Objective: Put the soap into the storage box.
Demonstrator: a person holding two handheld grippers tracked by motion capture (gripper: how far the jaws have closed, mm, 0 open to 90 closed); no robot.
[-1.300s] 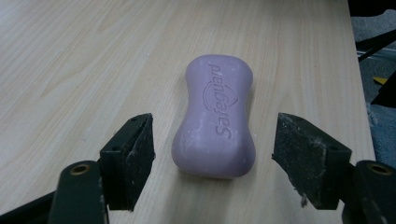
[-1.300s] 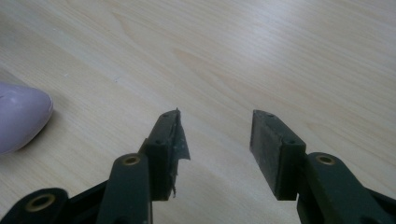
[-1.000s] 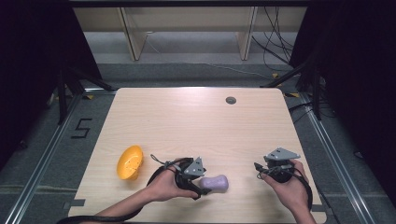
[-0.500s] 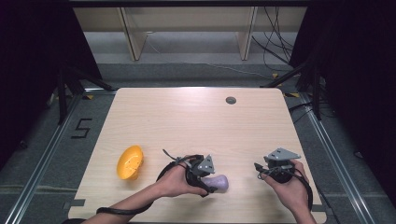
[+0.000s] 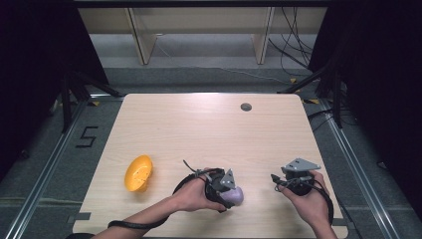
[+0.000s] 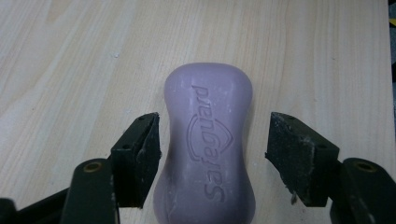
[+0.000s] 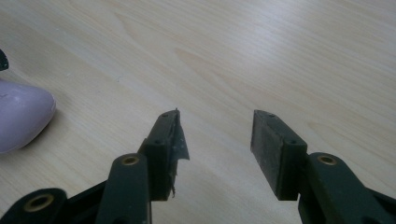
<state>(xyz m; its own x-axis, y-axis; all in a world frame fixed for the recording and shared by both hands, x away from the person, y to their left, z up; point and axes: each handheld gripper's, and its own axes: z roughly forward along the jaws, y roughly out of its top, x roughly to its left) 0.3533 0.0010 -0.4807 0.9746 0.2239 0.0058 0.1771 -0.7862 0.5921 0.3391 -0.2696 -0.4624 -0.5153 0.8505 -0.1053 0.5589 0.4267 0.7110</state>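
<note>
Left gripper view | left gripper [image 6: 212, 140] wide, straddling soap bar [image 6: 208, 144] | right gripper [image 7: 215, 135] wide

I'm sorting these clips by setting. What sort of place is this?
Probably a lab or recording bay, not a home: a bare wooden table inside a dark frame, loose cables on the floor behind it, and a taped numeral 5 on the grey carpet beside it.

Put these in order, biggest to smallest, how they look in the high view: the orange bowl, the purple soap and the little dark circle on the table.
1. Orange bowl, biggest.
2. Purple soap, though the left gripper covers part of it.
3. Dark circle, smallest; it sits farther from the camera, which shrinks it a bit.
</note>
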